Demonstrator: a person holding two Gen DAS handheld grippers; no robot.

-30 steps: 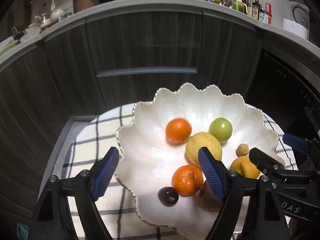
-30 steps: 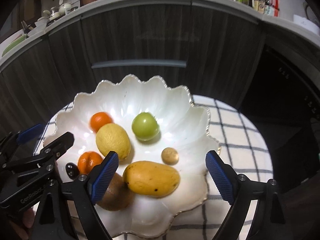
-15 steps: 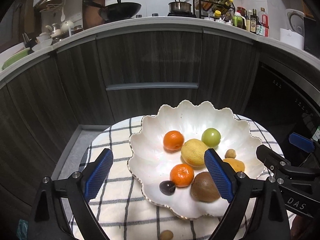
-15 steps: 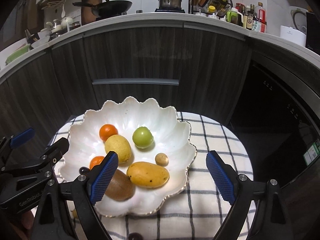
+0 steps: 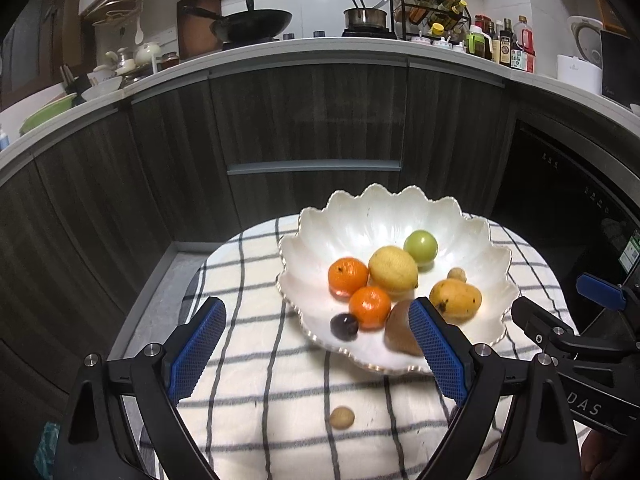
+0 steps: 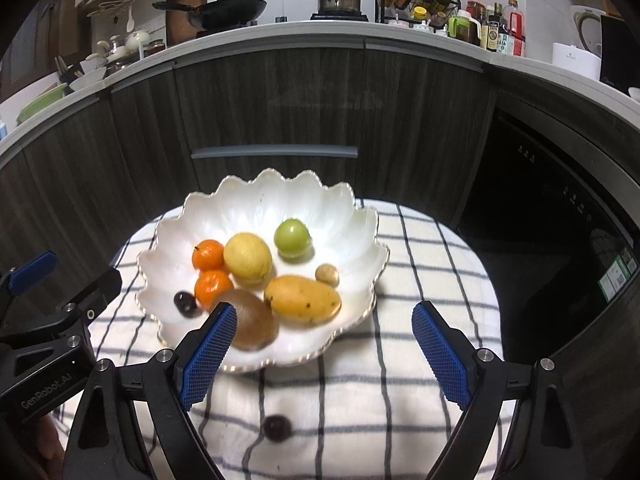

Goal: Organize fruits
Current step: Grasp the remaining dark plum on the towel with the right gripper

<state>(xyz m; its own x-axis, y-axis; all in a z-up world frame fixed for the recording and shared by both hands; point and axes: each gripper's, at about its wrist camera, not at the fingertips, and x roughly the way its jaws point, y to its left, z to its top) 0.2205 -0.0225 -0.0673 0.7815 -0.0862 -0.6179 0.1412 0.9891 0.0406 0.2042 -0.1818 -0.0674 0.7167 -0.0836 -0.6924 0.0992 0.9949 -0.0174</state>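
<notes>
A white scalloped bowl [image 5: 360, 216] [image 6: 256, 200] on a checked cloth holds two oranges [image 5: 347, 275], a lemon [image 5: 393, 268], a green fruit [image 5: 420, 245], a mango [image 5: 455, 298], a kiwi [image 5: 398, 332], a dark plum [image 5: 343, 326] and a small tan fruit [image 6: 327, 274]. A loose small tan fruit [image 5: 341, 417] lies on the cloth in front of the bowl. A loose dark plum [image 6: 277, 428] lies there too. My left gripper [image 5: 316, 350] is open and empty, above the cloth. My right gripper [image 6: 324, 354] is open and empty, near the bowl's front rim.
The checked cloth [image 5: 256, 360] covers a small round table. Dark cabinet fronts [image 5: 312, 120] curve behind it. A counter [image 5: 320, 46] above holds a wok, a pot, bottles and dishes. A dark appliance [image 6: 560, 220] stands at the right.
Both grippers have pulled back and up from the bowl. The bowl looks smaller, and the loose tan fruit and plum on the cloth have come into view.
</notes>
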